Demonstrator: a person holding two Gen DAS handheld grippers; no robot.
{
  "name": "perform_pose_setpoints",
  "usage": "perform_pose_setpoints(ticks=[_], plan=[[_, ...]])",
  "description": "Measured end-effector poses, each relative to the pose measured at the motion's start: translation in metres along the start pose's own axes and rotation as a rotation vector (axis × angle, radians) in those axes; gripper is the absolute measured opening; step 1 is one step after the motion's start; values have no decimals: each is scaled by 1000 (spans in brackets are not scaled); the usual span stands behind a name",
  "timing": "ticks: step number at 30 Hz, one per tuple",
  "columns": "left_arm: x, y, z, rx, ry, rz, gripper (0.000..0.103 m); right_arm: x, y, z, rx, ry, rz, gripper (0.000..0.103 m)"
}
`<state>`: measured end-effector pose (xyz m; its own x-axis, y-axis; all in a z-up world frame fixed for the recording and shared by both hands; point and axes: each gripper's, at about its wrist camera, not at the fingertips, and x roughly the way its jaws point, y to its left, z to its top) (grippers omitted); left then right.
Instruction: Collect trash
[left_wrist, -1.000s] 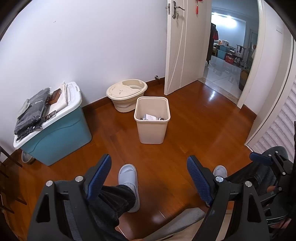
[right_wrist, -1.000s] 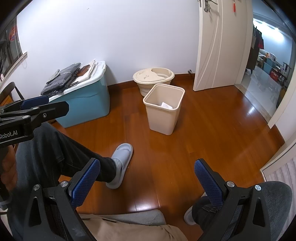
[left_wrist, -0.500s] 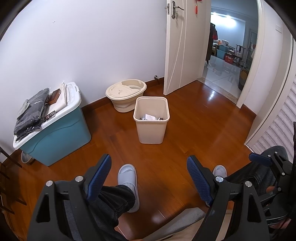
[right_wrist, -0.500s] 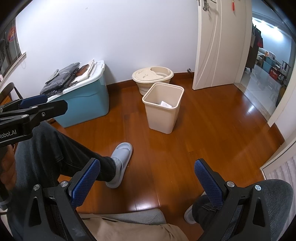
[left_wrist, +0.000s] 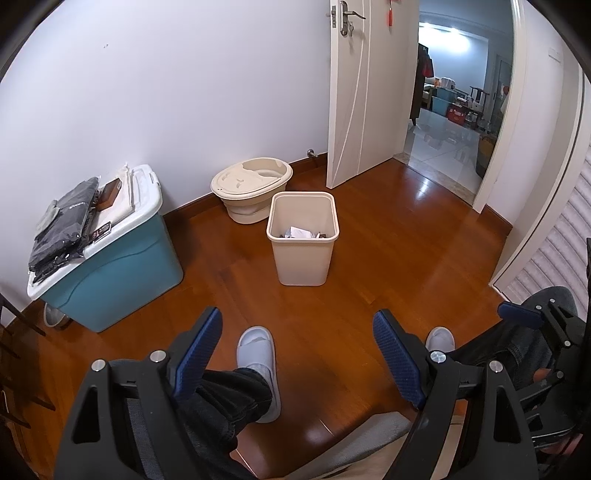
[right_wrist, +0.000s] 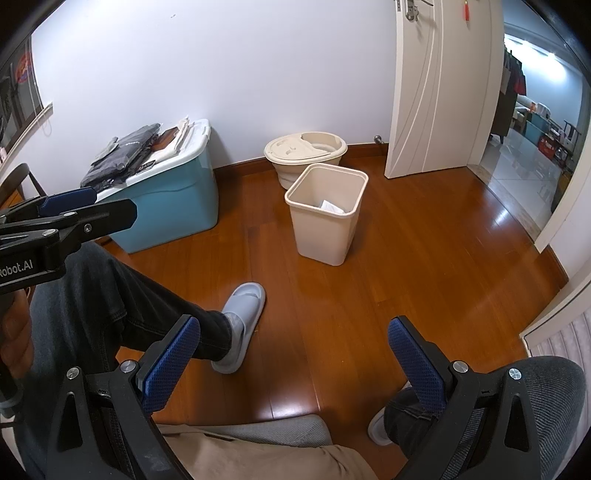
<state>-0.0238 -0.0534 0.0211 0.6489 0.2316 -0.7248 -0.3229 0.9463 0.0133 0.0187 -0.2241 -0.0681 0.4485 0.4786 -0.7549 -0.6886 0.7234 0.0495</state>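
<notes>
Two grippers hang over a wooden floor (left_wrist: 388, 258) as I watch from a seated person's lap. Largest in the room, a blue storage box (left_wrist: 110, 273) with folded clothes (left_wrist: 61, 229) on its lid stands against the wall. Beside it sits a round beige tub (left_wrist: 251, 184), and just in front, a beige trash bin (left_wrist: 303, 236) holding crumpled paper (left_wrist: 299, 232). My left gripper (left_wrist: 297, 343) and right gripper (right_wrist: 293, 350) both gape wide, grasping nothing, above grey slippers (right_wrist: 242, 321).
</notes>
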Motion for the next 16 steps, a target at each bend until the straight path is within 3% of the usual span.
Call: perform_pose_setpoints(ticks=[5,9,11,16], plan=[[-1,3,0,-21,5,-33,84,0,0,-1,0,1,-1,103],[-8,14,-3,-101,-25,-84,103,-1,-2,-2,1,3,-1,103],[-13,17,-3,-126,-49,-106,103,-1,-6,-3,5,3,-2,103],[-15,14,0,-98,-61,-64,103,1,-12,-4,7,15,-1,103]])
